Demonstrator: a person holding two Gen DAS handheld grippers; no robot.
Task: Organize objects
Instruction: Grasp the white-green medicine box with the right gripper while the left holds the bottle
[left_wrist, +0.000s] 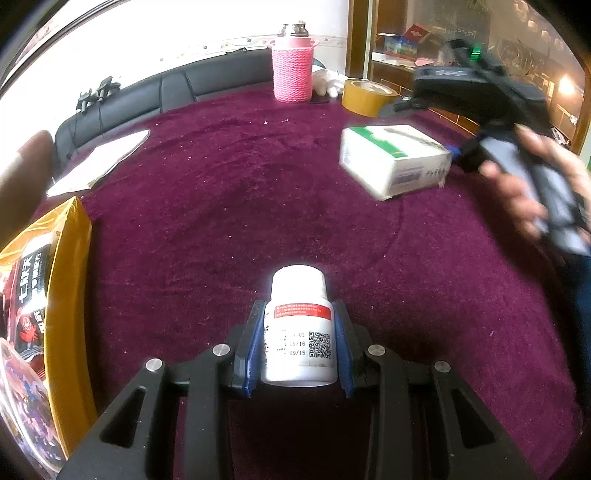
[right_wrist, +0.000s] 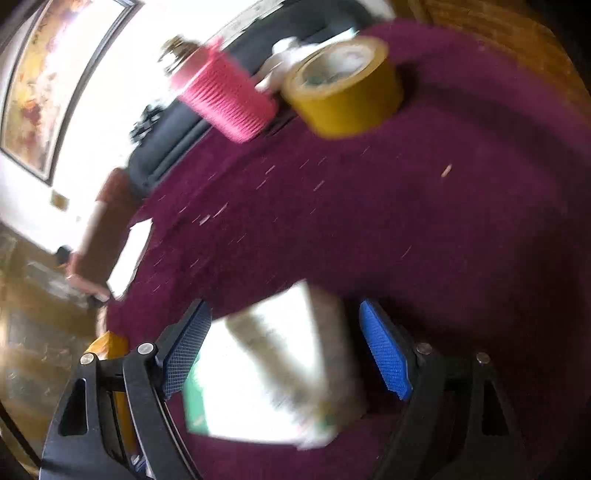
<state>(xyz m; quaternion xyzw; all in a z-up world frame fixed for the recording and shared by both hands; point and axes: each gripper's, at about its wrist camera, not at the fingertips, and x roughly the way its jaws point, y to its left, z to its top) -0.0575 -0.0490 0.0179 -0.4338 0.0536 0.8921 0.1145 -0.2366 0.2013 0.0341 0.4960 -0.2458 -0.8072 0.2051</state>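
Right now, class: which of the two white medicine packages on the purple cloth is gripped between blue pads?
The white pill bottle, clamped upright in the left hand-held gripper. The green-striped box lies free.

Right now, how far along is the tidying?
Early, by the look of it. Nothing looks clearly put away yet. In hand: the left gripper is shut on a white bottle; the right gripper is open around a white box lying on the cloth. Still out: tape roll, pink bottle, papers and snack bags.
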